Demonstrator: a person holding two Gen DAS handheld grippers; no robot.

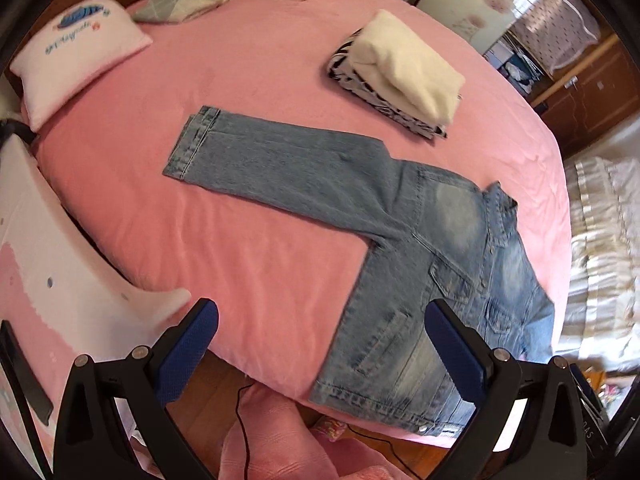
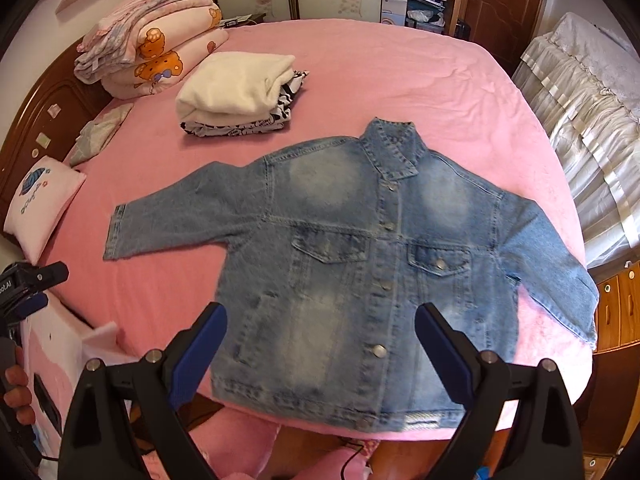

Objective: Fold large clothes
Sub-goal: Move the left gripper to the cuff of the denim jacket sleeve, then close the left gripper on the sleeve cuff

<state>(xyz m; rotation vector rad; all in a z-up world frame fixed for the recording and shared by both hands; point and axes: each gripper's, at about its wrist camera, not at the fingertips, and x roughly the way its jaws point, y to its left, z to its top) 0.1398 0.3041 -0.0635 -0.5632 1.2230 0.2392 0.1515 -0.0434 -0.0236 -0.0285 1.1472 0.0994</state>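
Both the left gripper (image 1: 322,344) and right gripper (image 2: 320,344) hover wide open, empty, above the denim jacket (image 2: 360,264) — its hem overhangs the bed (image 2: 400,72), so a careless tug risks dragging it off.

Black grippers (image 1: 322,344), blue-padded jaws.

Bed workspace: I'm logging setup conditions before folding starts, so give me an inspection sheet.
Surface: pink bedsheet, smooth.
Job's things: blue denim jacket lying flat, front up, buttoned, both sleeves spread out.
Clutter: folded cream sweater stacked on a black-and-white patterned garment; pink cartoon-print quilts; white embroidered pillow.
Grippers: left hand-held gripper open, right hand-held gripper open, both hold nothing.
Cables: thin black cable on the floor below the bed edge.
Surroundings: wooden headboard, brown wooden door.
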